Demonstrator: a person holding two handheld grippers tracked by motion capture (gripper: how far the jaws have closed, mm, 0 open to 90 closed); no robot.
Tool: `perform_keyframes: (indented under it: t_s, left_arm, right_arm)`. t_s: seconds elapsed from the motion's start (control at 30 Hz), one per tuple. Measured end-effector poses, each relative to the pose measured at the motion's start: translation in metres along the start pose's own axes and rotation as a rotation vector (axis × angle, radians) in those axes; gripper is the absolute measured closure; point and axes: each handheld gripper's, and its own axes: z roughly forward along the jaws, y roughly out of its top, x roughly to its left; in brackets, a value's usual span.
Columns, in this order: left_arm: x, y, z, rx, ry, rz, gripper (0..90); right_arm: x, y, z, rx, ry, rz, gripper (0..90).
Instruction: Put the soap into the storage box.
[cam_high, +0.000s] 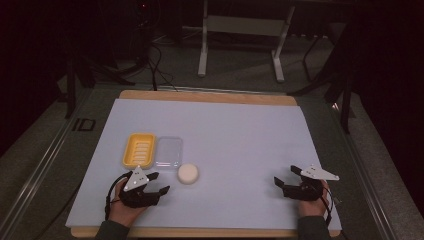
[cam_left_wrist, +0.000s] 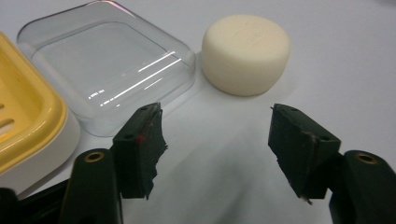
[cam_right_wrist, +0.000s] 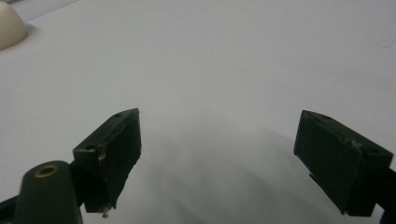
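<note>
In the left gripper view, the yellow soap dish (cam_left_wrist: 23, 121) is cut off by the left edge, so its far side is unseen. In the right gripper view, the round soap (cam_right_wrist: 10, 25) shows as a sliver at the top-left corner. From the high view, the clear lid (cam_high: 168, 152) beside the dish is too faint to trace fully, and the room beyond the counter (cam_high: 225, 130) lies in darkness.

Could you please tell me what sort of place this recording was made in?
Probably a lab or workshop set up for recording: a board table under a white mat, cables on the floor and a metal stand behind.
</note>
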Motion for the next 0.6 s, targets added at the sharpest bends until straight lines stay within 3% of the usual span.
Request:
perform_keyframes:
  t_s: [0.1,0.3,0.6]
  left_arm:
    - [-0.0017,-0.0001,-0.0002,-0.005,-0.001,0.014,37.8]
    - [0.0034,0.0005,0.0014,0.013,-0.018,-0.030,39.2]
    - [0.0022,0.0021,0.0046,0.054,-0.036,-0.014,39.6]
  right_arm:
    - [0.0015,0.0003,0.0010,0.009,0.001,-0.014,14.9]
    - [-0.0004,0.0003,0.0010,0.009,0.015,-0.002,14.8]
    - [0.0019,0.0008,0.0027,0.025,0.025,-0.031,14.8]
